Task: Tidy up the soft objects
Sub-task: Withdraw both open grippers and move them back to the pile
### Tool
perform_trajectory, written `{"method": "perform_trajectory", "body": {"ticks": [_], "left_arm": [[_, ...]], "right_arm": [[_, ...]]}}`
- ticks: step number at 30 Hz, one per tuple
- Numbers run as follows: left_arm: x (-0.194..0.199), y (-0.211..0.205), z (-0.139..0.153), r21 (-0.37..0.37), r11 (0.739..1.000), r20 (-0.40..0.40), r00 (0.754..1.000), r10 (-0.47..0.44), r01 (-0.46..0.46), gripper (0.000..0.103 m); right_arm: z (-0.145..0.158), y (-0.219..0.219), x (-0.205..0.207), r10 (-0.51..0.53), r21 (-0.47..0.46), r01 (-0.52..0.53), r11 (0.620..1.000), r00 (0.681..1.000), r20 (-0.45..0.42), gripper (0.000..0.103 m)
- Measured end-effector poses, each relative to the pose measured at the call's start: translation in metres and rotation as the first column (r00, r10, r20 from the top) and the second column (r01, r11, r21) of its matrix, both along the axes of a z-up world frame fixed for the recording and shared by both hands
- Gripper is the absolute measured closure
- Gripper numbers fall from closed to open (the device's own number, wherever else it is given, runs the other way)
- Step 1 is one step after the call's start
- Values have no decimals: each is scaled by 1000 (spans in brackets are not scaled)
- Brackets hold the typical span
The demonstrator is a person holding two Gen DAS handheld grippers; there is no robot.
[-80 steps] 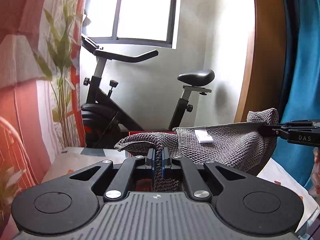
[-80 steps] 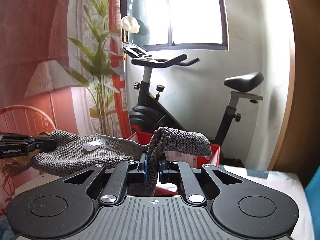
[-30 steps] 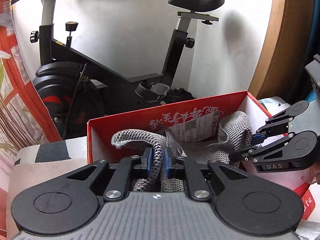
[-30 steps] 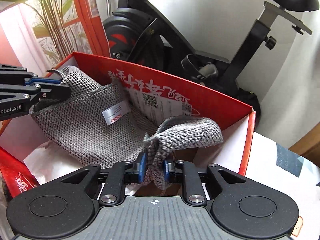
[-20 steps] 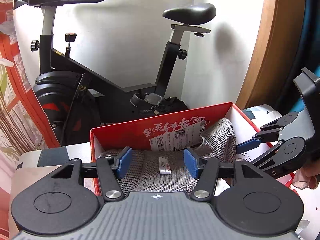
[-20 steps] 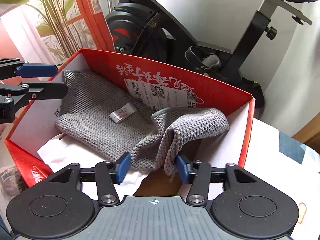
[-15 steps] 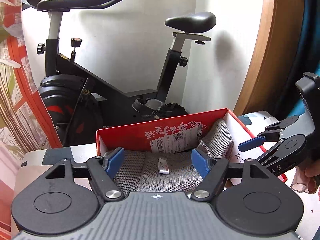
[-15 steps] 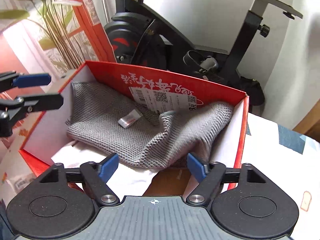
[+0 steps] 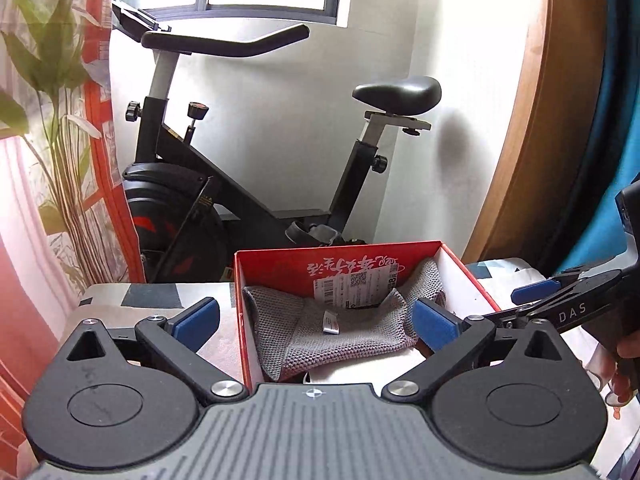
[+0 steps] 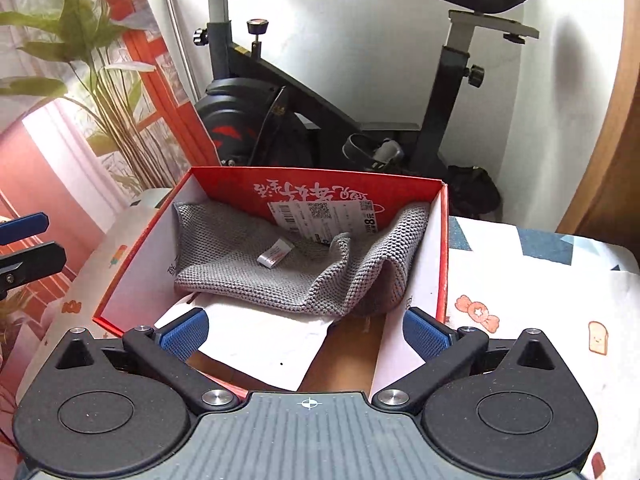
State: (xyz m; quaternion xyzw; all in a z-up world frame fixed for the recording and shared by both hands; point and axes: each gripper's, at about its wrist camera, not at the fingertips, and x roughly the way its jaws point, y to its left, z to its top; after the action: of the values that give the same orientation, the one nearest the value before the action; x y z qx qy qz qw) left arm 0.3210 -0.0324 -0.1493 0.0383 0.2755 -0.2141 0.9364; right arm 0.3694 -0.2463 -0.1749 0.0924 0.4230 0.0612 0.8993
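- Grey knitted cloth (image 10: 288, 272) lies crumpled inside the red cardboard box (image 10: 443, 248), far half of it, one corner riding up the right wall; small white tag (image 10: 275, 255) on top.
- White paper (image 10: 264, 332) under the cloth's near edge; bare brown box floor beside it.
- White barcode label (image 10: 332, 214) stuck on the box's inner back wall.
- Left hand-held gripper (image 9: 316, 322): jaws opening, spread wide, nothing between the blue pads; cloth sits beyond them, untouched.
- Right hand-held gripper (image 10: 306, 336): jaws likewise opening, wide, clear of the cloth, poised over the box's near end.
- Box rests on a surface covered with a patterned white sheet (image 10: 540, 300).
- Behind the box: black exercise bike (image 10: 304, 112) against a white wall.
- Left: floral curtain (image 10: 80, 92) with green leaf print.
- Right: wooden frame (image 9: 532, 128), blue fabric (image 9: 616, 120) past it.
- Fingers (image 9: 624, 364) of the person show under the right gripper.
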Motion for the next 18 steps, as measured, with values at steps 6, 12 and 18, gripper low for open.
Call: {"method": "perform_trajectory", "body": {"ticks": [6, 12, 18], "left_arm": [[-37, 13, -1, 2, 1000, 22, 1000, 10, -10, 0], [-57, 29, -17, 2, 999, -16, 999, 33, -33, 0], [-75, 48, -36, -33, 996, -41, 996, 77, -79, 0]], "right_arm": [[8, 7, -42, -21, 5, 21, 1000, 997, 75, 0], [0, 11, -69, -40, 4, 40, 999, 995, 88, 0], [-18, 7, -89, -78, 35, 76, 997, 994, 81, 0]]}}
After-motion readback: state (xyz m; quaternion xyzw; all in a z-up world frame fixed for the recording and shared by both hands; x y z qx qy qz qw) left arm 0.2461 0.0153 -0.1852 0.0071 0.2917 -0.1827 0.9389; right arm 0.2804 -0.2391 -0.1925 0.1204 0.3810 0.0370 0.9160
